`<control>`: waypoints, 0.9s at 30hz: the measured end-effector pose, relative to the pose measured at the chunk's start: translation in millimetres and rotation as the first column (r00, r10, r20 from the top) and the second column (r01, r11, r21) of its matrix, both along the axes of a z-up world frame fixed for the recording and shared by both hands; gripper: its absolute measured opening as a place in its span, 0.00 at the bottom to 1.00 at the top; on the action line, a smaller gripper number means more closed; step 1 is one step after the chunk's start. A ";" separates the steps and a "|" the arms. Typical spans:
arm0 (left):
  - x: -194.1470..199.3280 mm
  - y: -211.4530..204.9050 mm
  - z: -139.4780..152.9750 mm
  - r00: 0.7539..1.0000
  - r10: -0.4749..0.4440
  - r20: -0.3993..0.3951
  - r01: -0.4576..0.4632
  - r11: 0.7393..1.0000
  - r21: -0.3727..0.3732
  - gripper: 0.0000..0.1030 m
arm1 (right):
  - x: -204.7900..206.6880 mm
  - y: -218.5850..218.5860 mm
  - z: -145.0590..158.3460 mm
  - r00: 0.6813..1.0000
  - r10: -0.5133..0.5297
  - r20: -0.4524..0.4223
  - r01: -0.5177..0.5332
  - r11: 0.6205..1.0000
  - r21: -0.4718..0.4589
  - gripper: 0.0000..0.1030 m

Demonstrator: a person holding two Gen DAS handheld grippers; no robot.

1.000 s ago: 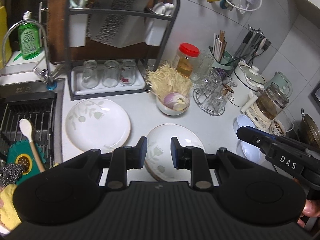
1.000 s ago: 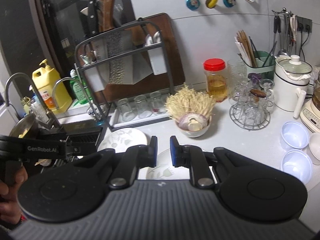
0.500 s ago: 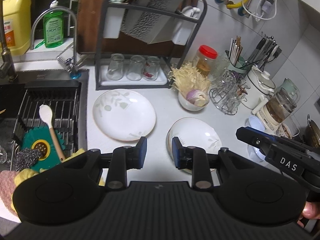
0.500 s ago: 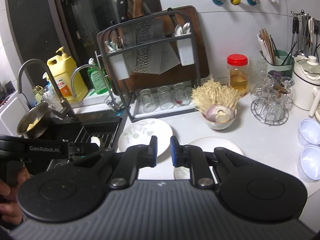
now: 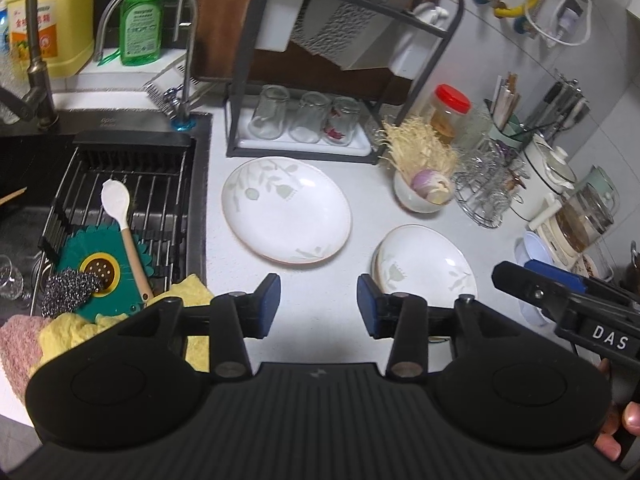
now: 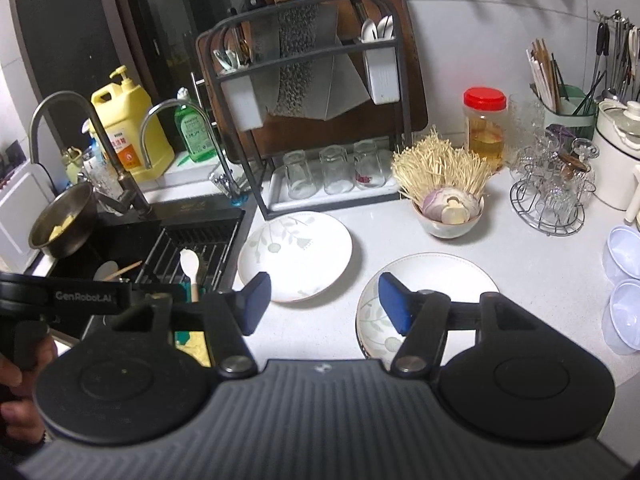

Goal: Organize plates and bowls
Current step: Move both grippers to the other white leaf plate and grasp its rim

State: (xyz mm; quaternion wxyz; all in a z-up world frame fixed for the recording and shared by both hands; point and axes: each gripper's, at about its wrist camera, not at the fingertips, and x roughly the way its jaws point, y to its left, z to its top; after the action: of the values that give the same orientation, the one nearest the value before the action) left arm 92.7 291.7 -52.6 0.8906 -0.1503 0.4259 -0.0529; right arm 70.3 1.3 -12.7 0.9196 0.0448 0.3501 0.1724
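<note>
Both views shifted left toward sink (image 5: 120, 216), left hand-held gripper (image 5: 319, 305) and right hand-held gripper (image 6: 324, 303) jaws opening, empty

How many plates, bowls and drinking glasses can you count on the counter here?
Plates: 2, the plate by the rack and the nearer plate.
Bowls: 3, the food bowl and two pale plastic bowls.
Upturned glasses: 3.
Total: 8.

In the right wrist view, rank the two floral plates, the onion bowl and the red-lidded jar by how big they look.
1-2. left plate and right plate: look alike, and the tongs cover part of the right one
3. onion bowl
4. red-lidded jar, unsure, since it stands farther away
</note>
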 end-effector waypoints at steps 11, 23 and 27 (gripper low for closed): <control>36.4 10.6 -37.3 0.984 0.150 -0.098 -0.151 0.989 -0.002 0.48 | 57.8 6.0 -30.9 0.990 0.087 -0.108 -0.085 0.996 0.019 0.60; 96.8 12.6 -63.9 0.974 0.210 -0.090 -0.203 0.976 0.081 0.48 | 142.8 16.6 -71.2 0.971 0.185 -0.154 -0.185 0.983 0.013 0.60; 118.0 18.3 -83.2 0.967 0.233 -0.107 -0.223 0.970 0.094 0.48 | 169.7 23.3 -88.7 0.964 0.201 -0.176 -0.201 0.979 0.016 0.59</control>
State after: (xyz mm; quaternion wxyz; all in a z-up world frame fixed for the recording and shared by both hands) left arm 210.7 310.0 -135.8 0.8696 -0.1651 0.4591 0.0761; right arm 240.1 24.6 -101.5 0.8627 0.0235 0.4331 0.2599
